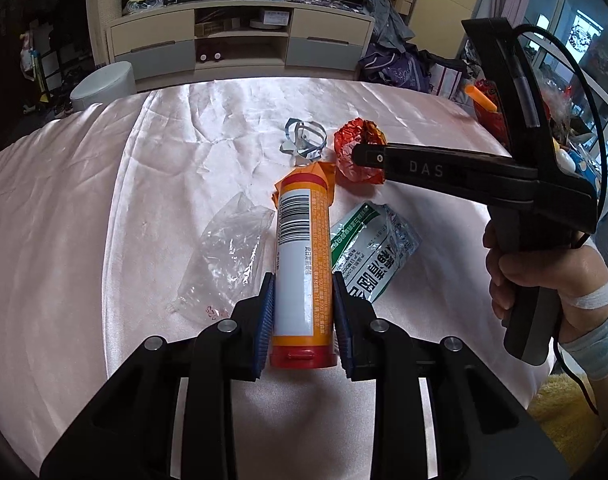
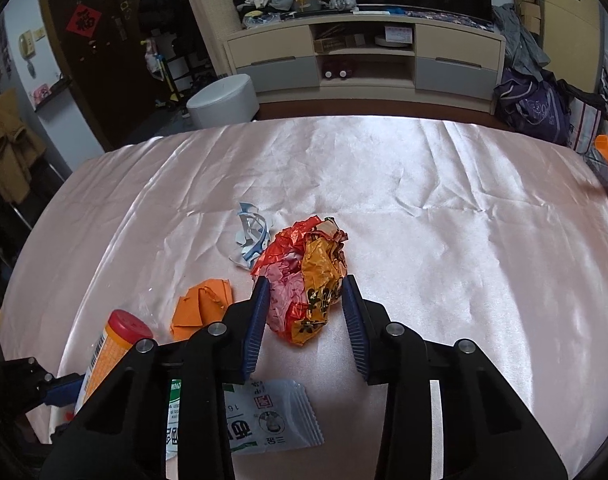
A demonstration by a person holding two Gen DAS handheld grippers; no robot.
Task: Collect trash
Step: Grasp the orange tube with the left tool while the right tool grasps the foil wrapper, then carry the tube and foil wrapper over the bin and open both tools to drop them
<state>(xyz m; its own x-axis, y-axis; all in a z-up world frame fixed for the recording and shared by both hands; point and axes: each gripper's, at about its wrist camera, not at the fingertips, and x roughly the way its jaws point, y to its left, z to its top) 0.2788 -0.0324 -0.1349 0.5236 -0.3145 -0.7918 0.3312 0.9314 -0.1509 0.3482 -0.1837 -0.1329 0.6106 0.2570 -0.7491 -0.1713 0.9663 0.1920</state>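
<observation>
Two grippers over trash on the pink satin tablecloth (image 2: 424,184).
My left gripper (image 1: 302,312) pinches the stiff orange tube (image 1: 301,256) mid-body; my right gripper (image 2: 306,320) straddles the crumpled foil wrapper (image 2: 304,276) — light, springy — left pad touching, right pad clear.

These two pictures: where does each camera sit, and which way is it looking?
Left wrist view: sits on the left gripper, looking forward and down at the pink satin tablecloth; its blue pads clamp an orange-and-white cylindrical tube; the person's right hand shows.
Right wrist view: sits on the right gripper, facing the same way; its pads straddle a crumpled red-and-yellow foil wrapper, the right pad clear of it.
Shared: tube, wrapper, cloth, and the cream TV cabinet beyond.
</observation>
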